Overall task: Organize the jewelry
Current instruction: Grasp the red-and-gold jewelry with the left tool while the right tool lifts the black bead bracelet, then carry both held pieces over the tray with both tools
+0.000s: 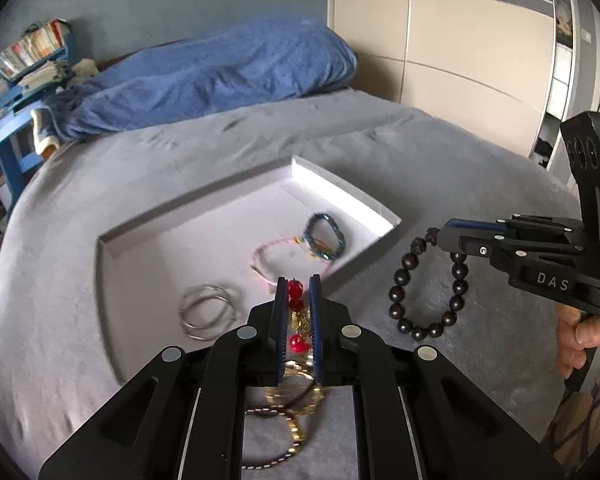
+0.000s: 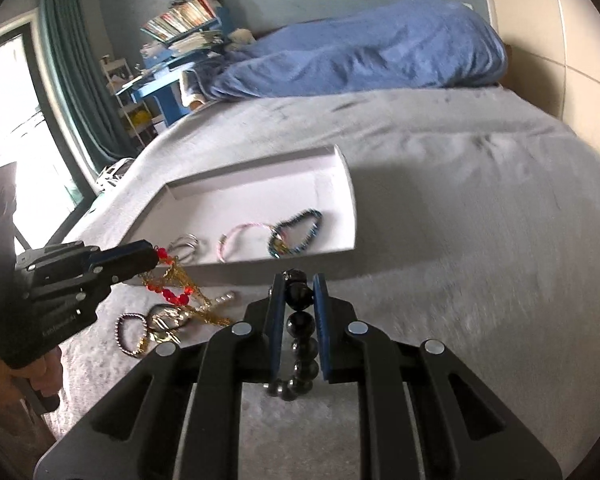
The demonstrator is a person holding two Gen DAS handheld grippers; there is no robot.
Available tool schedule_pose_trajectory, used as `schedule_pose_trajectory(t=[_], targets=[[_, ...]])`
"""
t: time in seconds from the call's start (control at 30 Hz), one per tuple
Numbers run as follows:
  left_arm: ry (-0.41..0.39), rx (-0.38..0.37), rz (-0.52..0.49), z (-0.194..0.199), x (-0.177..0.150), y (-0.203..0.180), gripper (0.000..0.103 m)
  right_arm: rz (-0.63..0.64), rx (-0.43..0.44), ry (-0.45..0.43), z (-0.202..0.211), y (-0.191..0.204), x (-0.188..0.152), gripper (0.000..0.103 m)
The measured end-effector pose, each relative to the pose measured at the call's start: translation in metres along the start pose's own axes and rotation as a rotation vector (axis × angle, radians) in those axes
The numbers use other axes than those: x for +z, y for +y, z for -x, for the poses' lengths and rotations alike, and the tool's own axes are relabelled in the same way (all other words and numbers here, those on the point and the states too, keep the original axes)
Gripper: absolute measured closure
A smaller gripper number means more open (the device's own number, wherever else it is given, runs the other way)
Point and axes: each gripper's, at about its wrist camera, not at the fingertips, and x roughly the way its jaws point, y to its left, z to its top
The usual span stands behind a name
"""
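Left gripper (image 1: 297, 292): jaws closed on the red-bead gold chain (image 1: 296, 304); limp, tangles easily.
Right gripper (image 2: 299, 288): jaws pinch the dark bead bracelet (image 2: 300, 344); light, smooth beads may slip.

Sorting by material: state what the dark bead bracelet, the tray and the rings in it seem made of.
Dark bead bracelet: glossy round beads, likely polished wood or stone. Tray: matte white card, judging by its thin folded walls. Rings: thin shiny silver-coloured hoops, probably metal.
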Motion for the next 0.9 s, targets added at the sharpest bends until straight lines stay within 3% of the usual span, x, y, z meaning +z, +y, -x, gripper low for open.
schedule_pose_trajectory(t=[0.23, 0.57, 0.9], targets=[[-0.051, 0.011, 0.036, 0.023, 0.015, 0.021, 0.096, 0.046, 0.031, -0.065, 0.015, 0.023, 0.027, 0.089], [-0.056, 0.007, 0.065, 0.033, 0.018, 0.037, 0.096, 0.062, 0.076, -0.118, 0.02, 0.045, 0.052, 0.089], [-0.114, -0.055, 0.152, 0.057, 0.028, 0.06, 0.096, 0.092, 0.099, -0.167, 0.027, 0.057, 0.074, 0.089]])
